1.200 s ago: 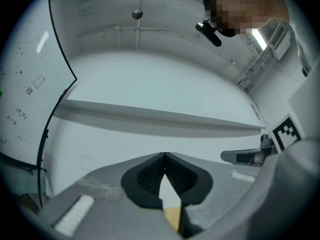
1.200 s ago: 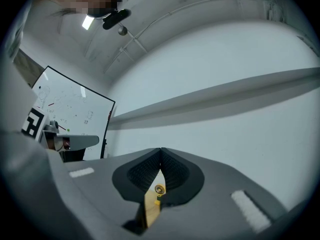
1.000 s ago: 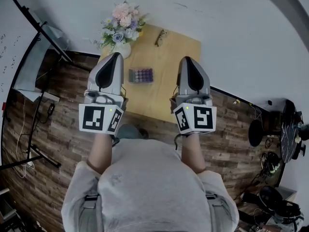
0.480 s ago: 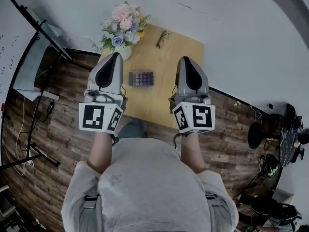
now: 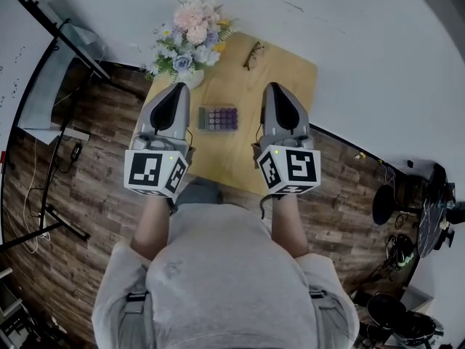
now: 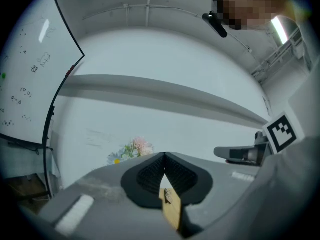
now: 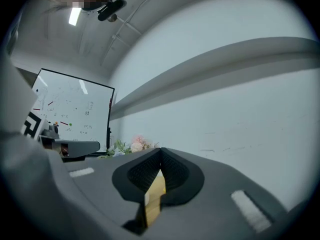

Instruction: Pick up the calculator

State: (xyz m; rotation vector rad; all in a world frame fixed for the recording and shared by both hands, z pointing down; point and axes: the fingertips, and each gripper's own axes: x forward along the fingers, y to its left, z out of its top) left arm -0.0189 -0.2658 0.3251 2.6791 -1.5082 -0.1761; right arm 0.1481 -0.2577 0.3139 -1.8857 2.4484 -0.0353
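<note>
Head view: calculator lies on the table between left gripper and right gripper — both pinched together, empty. Spread one's jaws first, then lower squarely over it.

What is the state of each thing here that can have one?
left gripper: shut, empty.
right gripper: shut, empty.
calculator: flat on the table, between the two grippers in the head view, not held.
glasses: lying on the table, untouched.
vase of flowers: upright at the table's corner.
</note>
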